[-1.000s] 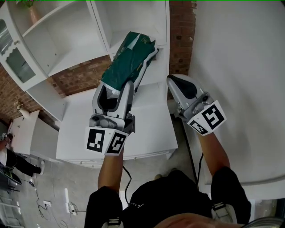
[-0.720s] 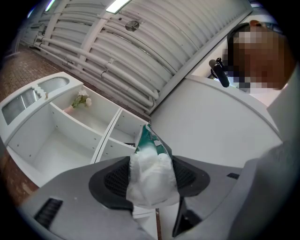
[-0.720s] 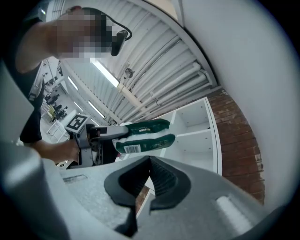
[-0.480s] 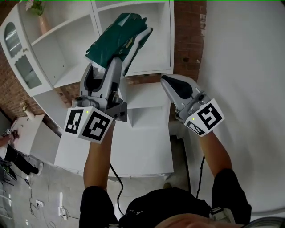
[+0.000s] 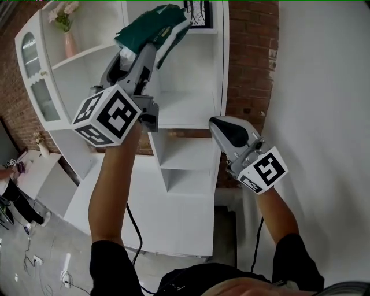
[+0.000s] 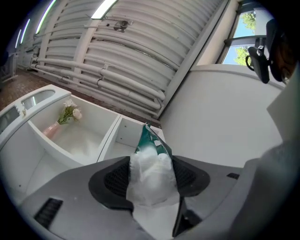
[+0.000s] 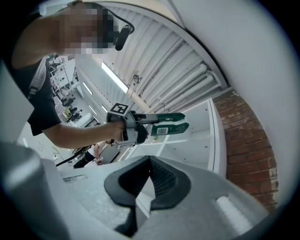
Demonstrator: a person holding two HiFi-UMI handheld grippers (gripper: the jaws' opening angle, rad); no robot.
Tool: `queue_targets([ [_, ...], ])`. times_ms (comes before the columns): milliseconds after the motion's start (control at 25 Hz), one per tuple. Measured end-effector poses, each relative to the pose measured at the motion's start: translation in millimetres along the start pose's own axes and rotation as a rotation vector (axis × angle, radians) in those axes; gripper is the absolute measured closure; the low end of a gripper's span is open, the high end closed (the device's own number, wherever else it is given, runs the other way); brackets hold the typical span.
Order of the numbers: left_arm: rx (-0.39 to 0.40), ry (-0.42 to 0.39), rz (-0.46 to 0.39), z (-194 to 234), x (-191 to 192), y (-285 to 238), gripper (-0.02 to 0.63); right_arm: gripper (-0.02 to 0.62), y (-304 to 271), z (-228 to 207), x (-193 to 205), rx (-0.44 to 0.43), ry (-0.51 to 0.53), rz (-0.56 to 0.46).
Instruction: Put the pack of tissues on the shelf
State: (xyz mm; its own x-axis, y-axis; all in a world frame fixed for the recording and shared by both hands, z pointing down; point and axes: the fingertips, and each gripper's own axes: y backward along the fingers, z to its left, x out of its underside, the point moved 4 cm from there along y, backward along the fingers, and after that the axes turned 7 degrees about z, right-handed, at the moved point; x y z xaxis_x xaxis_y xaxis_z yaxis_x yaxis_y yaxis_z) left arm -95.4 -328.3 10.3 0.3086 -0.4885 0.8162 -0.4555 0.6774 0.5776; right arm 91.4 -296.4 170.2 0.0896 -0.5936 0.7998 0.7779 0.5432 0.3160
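The pack of tissues (image 5: 155,24) is green with a white end and is raised in front of the upper compartment of the white shelf unit (image 5: 186,111). My left gripper (image 5: 144,53) is shut on its near end and points upward. In the left gripper view the pack (image 6: 152,146) sticks out between the pads, tip toward the shelf openings. The right gripper view shows the same pack (image 7: 171,125) held in the air ahead of the shelves. My right gripper (image 5: 221,123) hangs lower at the right, shut and empty (image 7: 149,161).
A pink vase with flowers (image 5: 65,33) stands in the upper left compartment. A dark frame (image 5: 200,14) sits at the back of the top shelf. A glass-door cabinet (image 5: 36,78) flanks the left; brick wall (image 5: 250,58) and white wall flank the right.
My left gripper has risen with the pack from the low cabinet top to the upper shelf level. The right gripper has also come up a little, still empty.
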Motion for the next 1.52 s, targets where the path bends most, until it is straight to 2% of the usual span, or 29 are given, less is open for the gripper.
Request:
queue_targets([
  [160, -0.025, -0.056, 0.059, 8.5, -5.0, -41.2, 0.364, 0.594, -6.2, -11.8, 3.5, 0.005, 0.000, -0.024],
  [320, -0.011, -0.072, 0.102, 15.1, -13.4, -76.1, 0.364, 0.594, -10.1, -15.6, 10.3, 0.006, 0.005, -0.022],
  [520, -0.047, -0.116, 0.166, 23.3, -18.4, -116.3, 0.364, 0.594, -11.2, -24.2, 16.5, 0.018, 0.017, -0.015],
  [640, -0.077, -0.129, 0.226, 28.7, -15.1, -141.5, 0.364, 0.594, -11.7, -26.8, 18.1, 0.019, 0.029, -0.011],
  [840, -0.134, -0.217, 0.356, 36.9, -1.9, -172.4, 0.362, 0.594, -11.8, -32.5, 17.9, 0.023, 0.044, -0.015],
  [1040, -0.144, -0.195, 0.454, 45.3, 15.0, -188.0, 0.359, 0.594, -6.9, -38.9, 23.5, 0.027, 0.056, -0.010],
  [1320, -0.152, -0.242, 0.483, 43.1, 23.7, -200.2, 0.343, 0.594, -1.5, -49.6, 30.8, 0.035, 0.047, -0.005],
  [1520, -0.160, -0.259, 0.433, 42.1, 22.9, -199.0, 0.281, 0.594, -4.2, -49.5, 33.1, 0.033, 0.037, -0.007],
])
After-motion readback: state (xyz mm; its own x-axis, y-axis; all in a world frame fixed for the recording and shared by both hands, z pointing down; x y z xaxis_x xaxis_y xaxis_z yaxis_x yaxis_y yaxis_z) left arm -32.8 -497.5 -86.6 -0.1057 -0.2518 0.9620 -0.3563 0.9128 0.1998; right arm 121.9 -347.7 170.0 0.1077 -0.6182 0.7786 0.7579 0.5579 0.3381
